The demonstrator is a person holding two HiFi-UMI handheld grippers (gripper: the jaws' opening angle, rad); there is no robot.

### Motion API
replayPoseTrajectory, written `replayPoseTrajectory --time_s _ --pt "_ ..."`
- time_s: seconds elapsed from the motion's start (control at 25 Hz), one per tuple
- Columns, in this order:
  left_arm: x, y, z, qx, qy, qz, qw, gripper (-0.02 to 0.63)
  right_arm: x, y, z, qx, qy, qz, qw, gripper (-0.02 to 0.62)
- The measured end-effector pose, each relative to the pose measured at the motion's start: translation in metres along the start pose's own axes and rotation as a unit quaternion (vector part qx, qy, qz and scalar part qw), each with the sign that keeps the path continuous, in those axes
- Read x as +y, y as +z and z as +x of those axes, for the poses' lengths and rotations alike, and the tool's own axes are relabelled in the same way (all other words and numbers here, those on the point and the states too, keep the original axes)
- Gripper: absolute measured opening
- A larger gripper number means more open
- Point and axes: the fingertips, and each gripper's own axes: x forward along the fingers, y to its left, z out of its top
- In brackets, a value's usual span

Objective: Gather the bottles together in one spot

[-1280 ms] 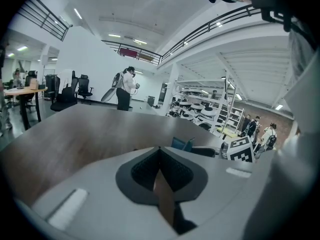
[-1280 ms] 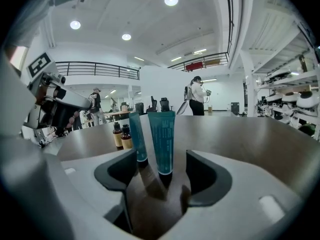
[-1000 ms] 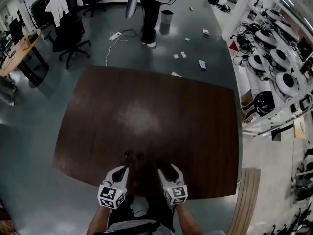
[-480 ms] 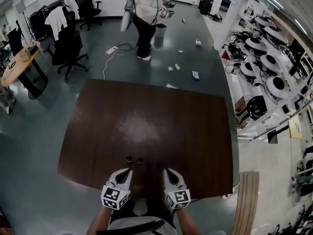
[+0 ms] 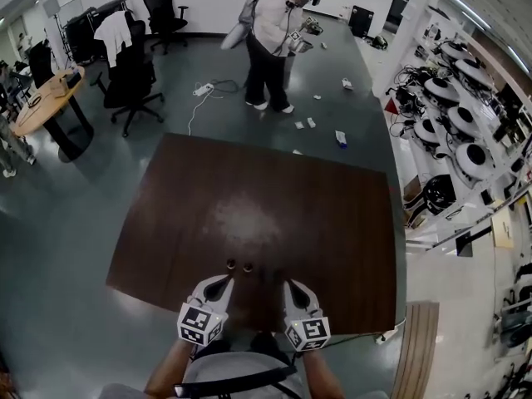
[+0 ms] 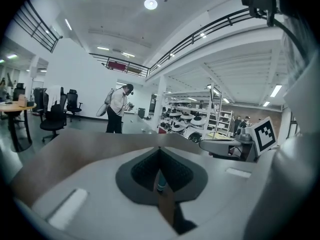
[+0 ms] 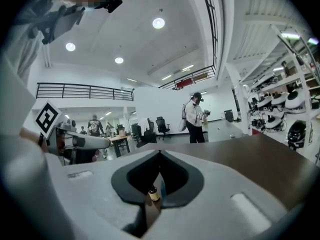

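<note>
Two bottles point(image 5: 230, 264) standing side by side near the front edge of the counter point(image 5: 332, 223). Left tongs point(image 5: 218, 287) and right tongs point(image 5: 296, 293) pressed together, empty, just behind them. Looks gathered already; next, back away without knocking them.

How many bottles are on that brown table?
2. Both stand side by side near the near edge of the table: the left bottle and the right bottle. The left gripper and right gripper could hide another.
</note>
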Motion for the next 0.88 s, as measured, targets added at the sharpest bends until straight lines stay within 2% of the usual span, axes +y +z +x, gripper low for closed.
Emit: replayPoseTrajectory --time_s 0.48,0.88 --pt "-0.014 0.015 -0.008 -0.018 -0.014 0.014 0.9996 -0.002 0.008 0.016 -0.014 -0.011 -0.008 -0.003 1.0 0.002" --pt "-0.008 0.02 -0.01 -0.026 -0.014 0.024 0.9993 -0.002 0.014 0.019 -0.01 -0.017 -0.016 -0.023 0.999 0.002"
